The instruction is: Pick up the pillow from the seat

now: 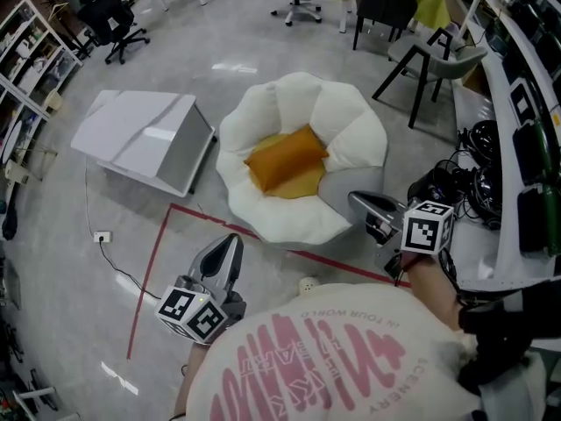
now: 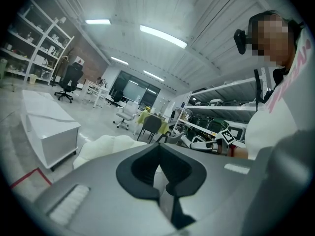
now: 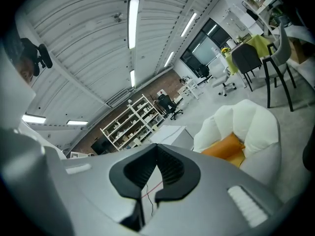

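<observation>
Where the task's own item is concerned, we list one orange pillow (image 1: 285, 158), lying flat in the hollow of the seat (image 1: 351, 134), a white petal-shaped beanbag chair on the grey floor, with a yellower cushion showing under the pillow's near edge.

Left tongs (image 1: 231, 242): closed, pads together, nothing between them. They are held short of the seat's near rim and well apart from the pillow.

Right tongs (image 1: 355, 200): likewise closed and empty. They are near the seat's grey front-right part, nearer the pillow than the left pair and not touching it.

Red tape line (image 1: 210, 222): on the floor, running along the seat's near side, with a second leg towards us.

White cabinet (image 1: 145, 139): left of the seat, lying tilted on the floor. We see a small white socket block (image 1: 102, 236) with its cable near it.

Beyond the seat we list a dark chair (image 1: 386, 7) at a yellow-green table, a grey chair (image 1: 429, 64) on black legs, and a black office chair (image 1: 110, 16).

Counter (image 1: 478, 261): at the right, bearing tangled black cables (image 1: 478, 160).

Person's shirt (image 1: 324, 358): white with pink lettering, at the bottom edge.
</observation>
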The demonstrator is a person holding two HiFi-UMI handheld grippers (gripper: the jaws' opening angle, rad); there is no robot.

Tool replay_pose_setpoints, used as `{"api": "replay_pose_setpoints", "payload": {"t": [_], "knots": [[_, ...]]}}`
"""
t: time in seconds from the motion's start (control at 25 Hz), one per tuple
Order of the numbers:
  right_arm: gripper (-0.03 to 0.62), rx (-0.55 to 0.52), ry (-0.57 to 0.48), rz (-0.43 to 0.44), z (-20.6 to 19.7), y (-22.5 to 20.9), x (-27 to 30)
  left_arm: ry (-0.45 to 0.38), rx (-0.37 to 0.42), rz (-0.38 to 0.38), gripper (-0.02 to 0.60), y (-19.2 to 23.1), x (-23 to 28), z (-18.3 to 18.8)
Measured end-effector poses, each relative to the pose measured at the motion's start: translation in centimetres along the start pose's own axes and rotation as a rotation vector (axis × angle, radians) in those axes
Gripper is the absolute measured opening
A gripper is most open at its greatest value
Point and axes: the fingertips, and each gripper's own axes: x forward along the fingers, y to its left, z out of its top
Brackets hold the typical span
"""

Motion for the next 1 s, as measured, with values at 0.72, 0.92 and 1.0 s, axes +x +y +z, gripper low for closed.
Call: {"api": "replay_pose_setpoints", "payload": {"t": [0.72, 0.92, 1.0], "knots": [[0.005, 0.039, 0.148, 0.079, -3.4, -0.6, 6.2, 0.021, -0.084, 0.095, 0.012, 3.2, 1.2, -2.0], [0.005, 0.115, 0.184, 0.04, -6.0, -2.7, 7.1, 0.08, -0.11, 0.15, 0.012, 6.4, 2.5, -4.6], [0.005, 0.16, 0.198, 0.015, -7.1, -3.7, 7.5, 0.107, -0.128, 0.149, 0.012, 7.7, 3.4, -5.3]]}}
